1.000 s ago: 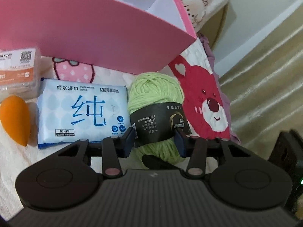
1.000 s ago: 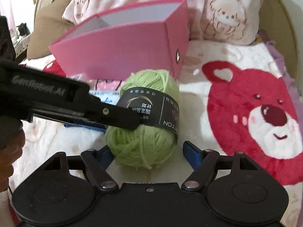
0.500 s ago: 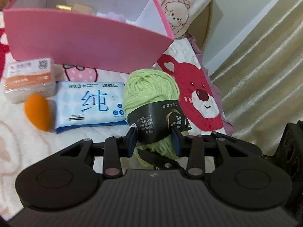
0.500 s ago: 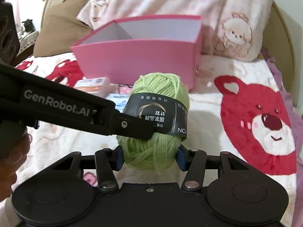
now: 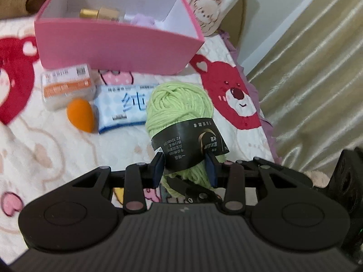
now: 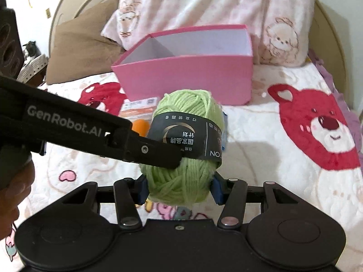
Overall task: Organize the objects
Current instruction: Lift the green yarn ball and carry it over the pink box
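Bear-print bedding (image 6: pixel 283 181) covers the bed under both tools. Left gripper (image 5: pixel 185 170) and right gripper (image 6: pixel 179 189) each clamp the green yarn ball (image 6: pixel 186 140), which hangs above the bedding. Behind it lie a wet wipes pack (image 5: pixel 123 107), an orange makeup sponge (image 5: pixel 80 114) and a cotton swab box (image 5: pixel 67 88). Farther back stands the open pink box (image 5: pixel 113 43).
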